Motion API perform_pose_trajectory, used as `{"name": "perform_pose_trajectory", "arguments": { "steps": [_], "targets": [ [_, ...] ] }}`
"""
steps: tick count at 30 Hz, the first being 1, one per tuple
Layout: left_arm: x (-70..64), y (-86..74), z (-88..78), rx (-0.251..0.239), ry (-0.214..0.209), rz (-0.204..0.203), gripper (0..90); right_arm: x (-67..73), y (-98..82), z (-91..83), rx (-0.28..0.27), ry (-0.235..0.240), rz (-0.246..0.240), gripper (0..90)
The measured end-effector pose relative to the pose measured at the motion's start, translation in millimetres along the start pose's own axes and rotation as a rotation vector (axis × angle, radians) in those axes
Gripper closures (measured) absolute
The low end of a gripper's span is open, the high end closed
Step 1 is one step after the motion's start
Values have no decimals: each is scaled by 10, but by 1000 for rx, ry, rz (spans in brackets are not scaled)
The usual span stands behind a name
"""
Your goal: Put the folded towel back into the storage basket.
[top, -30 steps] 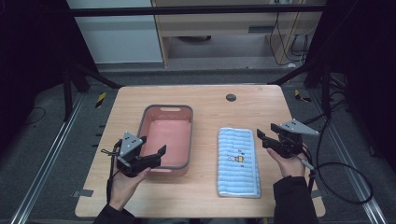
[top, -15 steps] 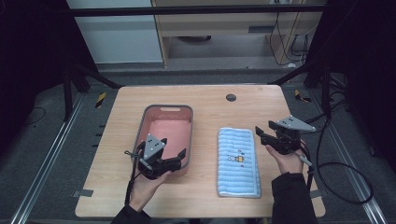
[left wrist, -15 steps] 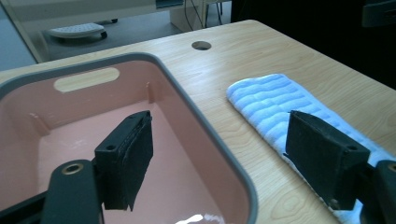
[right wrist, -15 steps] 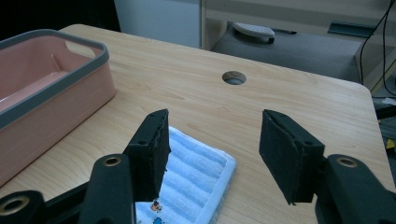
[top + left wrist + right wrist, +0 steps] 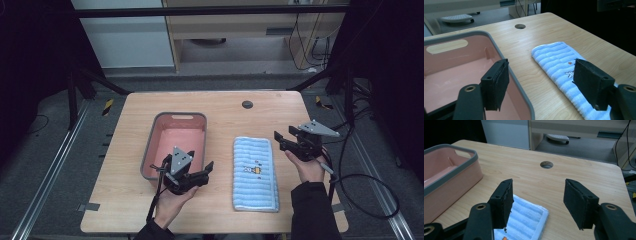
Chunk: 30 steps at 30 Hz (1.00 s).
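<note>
Towel (image 5: 255,173) lies flat on the table (image 5: 125,200), folded into a long strip, just right of the pink bin (image 5: 176,140) and apart from it; nothing holds it yet. Since a second ago the left gripper (image 5: 209,167) has slid from the bin's left front corner across its front edge toward the towel; it now sits over the bin's near right corner, jaws pointing at the towel, which has not shifted. Its jaws have just been closing a little yet stand wide with nothing between them; in the left gripper view one jaw hangs over the bin (image 5: 454,72) and the other over the towel (image 5: 559,60). The right gripper (image 5: 276,140) has barely moved; it hovers just beside the towel's far right corner, jaws wide apart and empty, the towel corner (image 5: 529,218) below them. Likely meaning: both hands are lining up on the towel, grasp not yet made, probably to lift it into the bin.

Towel is soft ribbed terry, light blue with paler stripes, a small embroidered motif, rounded folded edges; should sag when lifted. Bin is rigid smooth plastic, pink walls, grey rim, slot handle, rounded corners, empty. Table is pale wood grain with a round cable hole (image 5: 247,104).
</note>
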State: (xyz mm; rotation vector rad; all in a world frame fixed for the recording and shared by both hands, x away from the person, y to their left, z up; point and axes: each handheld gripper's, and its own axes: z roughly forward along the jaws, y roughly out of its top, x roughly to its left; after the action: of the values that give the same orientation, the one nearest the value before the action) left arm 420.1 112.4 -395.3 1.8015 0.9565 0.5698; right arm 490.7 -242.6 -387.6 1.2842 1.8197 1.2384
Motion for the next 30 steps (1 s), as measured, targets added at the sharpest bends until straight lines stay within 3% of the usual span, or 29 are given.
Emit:
{"name": "perform_pose_trajectory", "arguments": {
  "steps": [15, 21, 30],
  "targets": [
    [-260, -99, 232, 42, -30, 17, 299, -52, 17, 199, 44, -10, -30, 445],
    [-391, -201, 345, 82, -46, 42, 306, -73, -26, 303, 74, -9, -35, 454],
    [-464, -322, 458, 117, -58, 44, 331, -107, -125, 448, 115, -5, -42, 454]
  ]
}}
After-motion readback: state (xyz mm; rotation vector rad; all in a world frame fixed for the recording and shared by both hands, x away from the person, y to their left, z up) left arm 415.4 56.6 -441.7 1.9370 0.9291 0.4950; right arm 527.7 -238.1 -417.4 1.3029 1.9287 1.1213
